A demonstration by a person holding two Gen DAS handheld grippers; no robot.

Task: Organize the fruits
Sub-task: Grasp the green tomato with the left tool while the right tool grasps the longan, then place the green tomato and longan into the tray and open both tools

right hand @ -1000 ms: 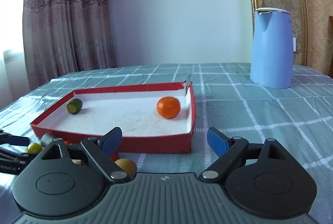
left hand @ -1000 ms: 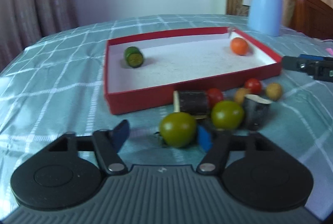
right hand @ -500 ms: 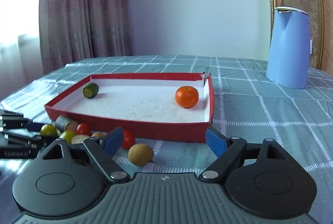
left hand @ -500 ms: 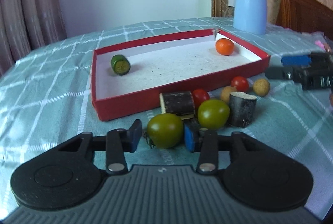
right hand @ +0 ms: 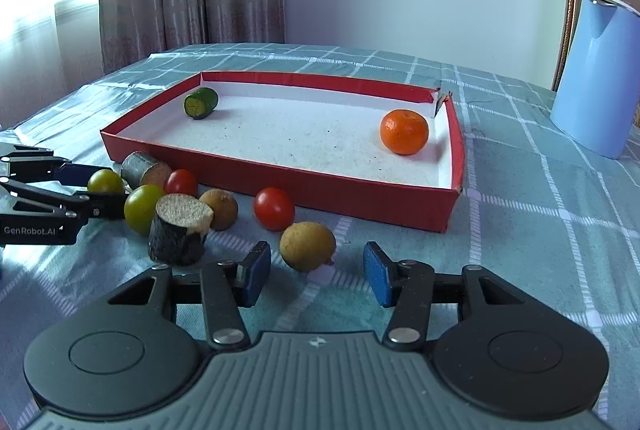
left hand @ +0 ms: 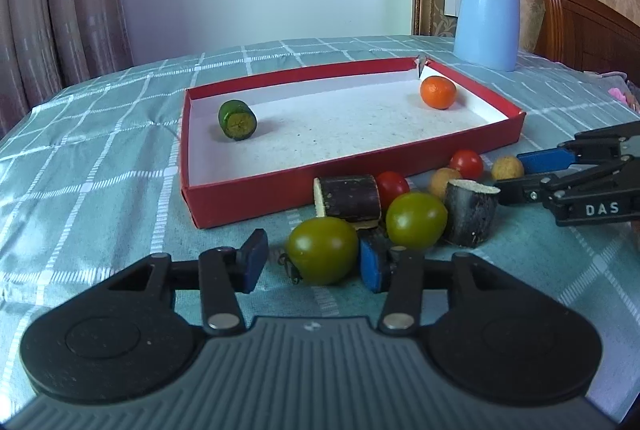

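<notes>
The red tray (left hand: 256,198) lies long side across the surface (left hand: 100,166). Before its front wall, the left gripper (left hand: 312,262) fingers open narrowly around a green tomato (left hand: 323,250); the right gripper (right hand: 316,272) fingers close around a longan (right hand: 307,245), pads apart.

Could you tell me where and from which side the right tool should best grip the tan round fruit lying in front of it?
Grip the tan round fruit across its widest middle, coming from the near side, low and level. It is almost spherical, so any higher hold would likely slip. The right tool already straddles it, jaws closing, not yet touching.
</notes>
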